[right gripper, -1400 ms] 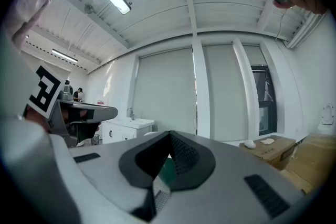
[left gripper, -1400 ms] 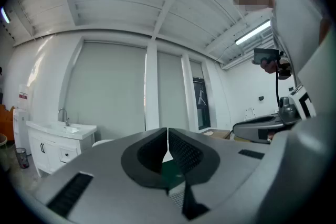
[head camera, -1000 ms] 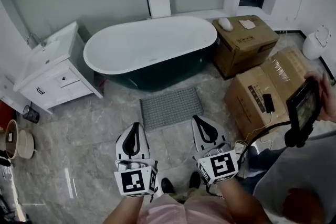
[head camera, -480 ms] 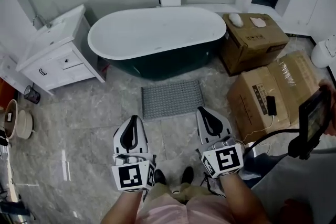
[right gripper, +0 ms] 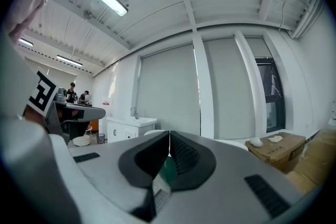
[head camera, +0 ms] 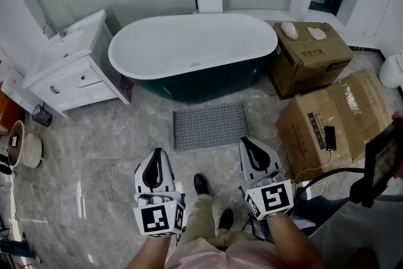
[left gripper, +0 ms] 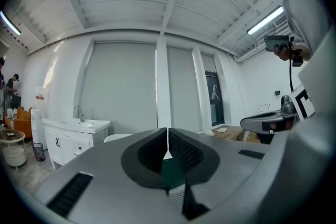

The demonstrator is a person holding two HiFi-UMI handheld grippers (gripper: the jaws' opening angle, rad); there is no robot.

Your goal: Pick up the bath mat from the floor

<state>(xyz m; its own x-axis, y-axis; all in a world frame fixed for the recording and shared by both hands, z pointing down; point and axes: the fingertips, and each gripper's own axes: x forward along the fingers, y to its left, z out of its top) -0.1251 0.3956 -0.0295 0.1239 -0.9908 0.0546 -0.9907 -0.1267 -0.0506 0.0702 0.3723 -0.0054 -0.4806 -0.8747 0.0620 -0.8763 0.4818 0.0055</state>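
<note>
A grey ribbed bath mat (head camera: pixel 210 126) lies flat on the marble floor in front of the dark green bathtub (head camera: pixel 194 57). My left gripper (head camera: pixel 155 157) hovers well above the floor, below and left of the mat, jaws shut and empty. My right gripper (head camera: pixel 249 144) hangs just below the mat's right corner, also shut with nothing in it. In the left gripper view the left gripper (left gripper: pixel 167 136) points level toward the tub and the wall blinds; a sliver of the mat (left gripper: pixel 177 196) shows through the jaws. The right gripper (right gripper: pixel 169 140) in the right gripper view points the same way.
A white vanity with a sink (head camera: pixel 72 69) stands left of the tub. Cardboard boxes (head camera: pixel 334 120) fill the right side, another box (head camera: pixel 312 53) beside the tub's end. A basin (head camera: pixel 25 151) and a small bin (head camera: pixel 41 114) sit at far left. A second person (head camera: pixel 352 223) with a device stands at right. My shoes (head camera: pixel 201 184) are below the mat.
The head view has shifted so the tub and mat sit lower and farther right. Both grippers stay shut and side by side. One foot has stepped forward toward the mat.
</note>
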